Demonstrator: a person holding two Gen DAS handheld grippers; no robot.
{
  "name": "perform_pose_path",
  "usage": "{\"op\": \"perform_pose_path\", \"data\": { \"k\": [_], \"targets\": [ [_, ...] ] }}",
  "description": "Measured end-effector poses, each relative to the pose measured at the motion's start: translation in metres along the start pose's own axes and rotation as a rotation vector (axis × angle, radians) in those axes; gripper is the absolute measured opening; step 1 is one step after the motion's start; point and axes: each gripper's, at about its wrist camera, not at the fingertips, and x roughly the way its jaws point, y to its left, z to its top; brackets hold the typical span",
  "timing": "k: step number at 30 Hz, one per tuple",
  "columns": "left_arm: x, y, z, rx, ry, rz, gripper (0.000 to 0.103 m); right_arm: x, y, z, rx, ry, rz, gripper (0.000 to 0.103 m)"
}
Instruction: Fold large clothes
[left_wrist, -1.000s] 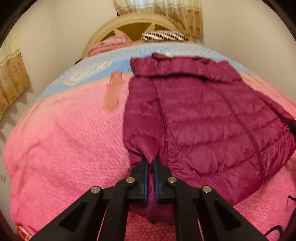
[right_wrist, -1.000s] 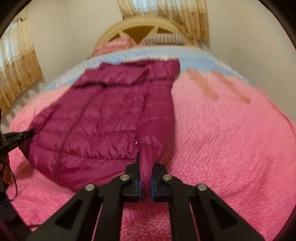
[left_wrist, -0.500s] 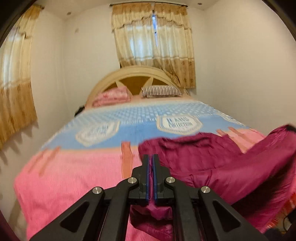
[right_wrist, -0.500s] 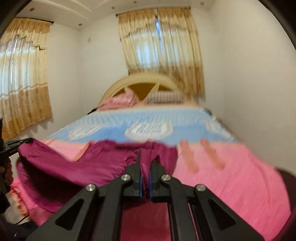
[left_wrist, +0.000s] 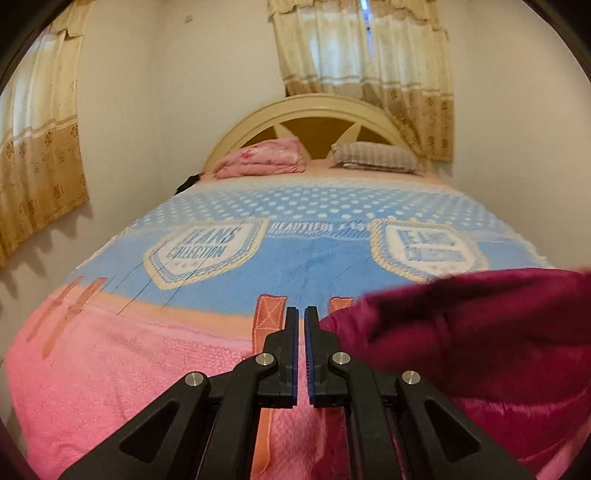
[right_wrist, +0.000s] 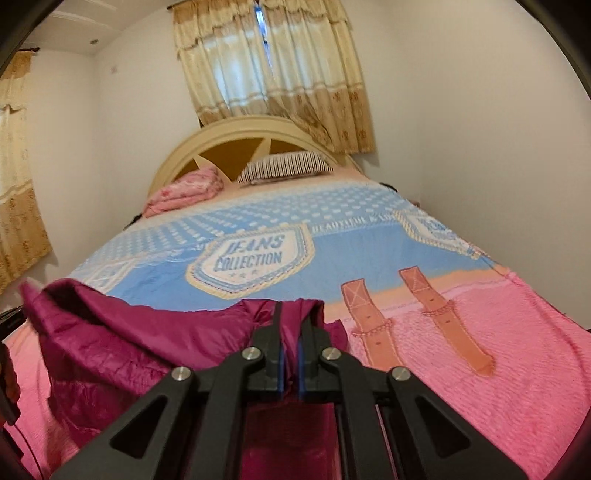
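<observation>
Right wrist view: the right gripper (right_wrist: 290, 350) has its two black fingers clamped on a bunch of shiny magenta fabric that rises between the blue pads, so it is grasping an edge of the dark magenta quilted puffer jacket (right_wrist: 122, 350). From there the jacket stretches away to the left, lifted and sagging above the near, pink part of the pink and blue printed bedspread (right_wrist: 498, 350), with one raised corner at the far left edge of the picture. In the left wrist view the left gripper (left_wrist: 300, 354) has its fingers drawn almost together; only a thin pale slit shows between the pads up front, so whether cloth is pinched there I cannot tell, though magenta fabric hangs close under and to the right of the fingers. The jacket (left_wrist: 480, 332) bulges up on that gripper's right, blurred. Far off stand the cream arched headboard (right_wrist: 236, 136), a folded pink blanket (right_wrist: 184, 192) and a striped pillow (right_wrist: 284, 166)

The step in hand looks like carrying the lifted near edge over towards the far side to make a fold. The next move calls for both grippers travelling together, keeping the edge taut and level, then lowering it squarely onto the rest of the jacket before letting go
</observation>
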Motion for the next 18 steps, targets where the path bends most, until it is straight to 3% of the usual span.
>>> {"op": "perform_pose_path", "data": {
  "k": [8, 10, 11, 12, 13, 14, 15, 17, 18],
  "targets": [
    [0.051, -0.007, 0.006, -0.110, 0.053, 0.260, 0.004, 0.084, 0.000, 0.002, 0.024, 0.074, -0.127, 0.007],
    [0.054, -0.013, 0.011, -0.131, 0.057, 0.294, 0.007, 0.104, -0.001, 0.001, 0.029, 0.111, -0.154, 0.018],
    [0.055, -0.018, 0.012, -0.119, 0.065, 0.308, 0.011, 0.111, -0.001, 0.001, 0.029, 0.113, -0.173, 0.033],
    [0.054, -0.024, 0.012, -0.102, 0.070, 0.319, 0.027, 0.115, -0.001, 0.001, 0.034, 0.113, -0.181, 0.047],
    [0.055, -0.030, 0.012, -0.087, 0.068, 0.321, 0.053, 0.115, -0.002, 0.001, 0.049, 0.106, -0.188, 0.056],
    [0.054, -0.038, 0.012, -0.072, 0.051, 0.313, 0.065, 0.113, -0.002, 0.001, 0.055, 0.094, -0.196, 0.067],
    [0.049, -0.041, 0.011, -0.072, 0.021, 0.290, 0.081, 0.109, 0.001, 0.002, 0.050, 0.069, -0.226, 0.070],
    [0.036, -0.044, 0.009, -0.108, -0.041, 0.201, 0.089, 0.099, 0.013, 0.002, 0.011, 0.045, -0.222, 0.073],
    [0.033, -0.045, 0.010, -0.123, -0.044, 0.170, 0.096, 0.091, 0.021, 0.001, -0.011, 0.037, -0.189, 0.079]
  ]
}}
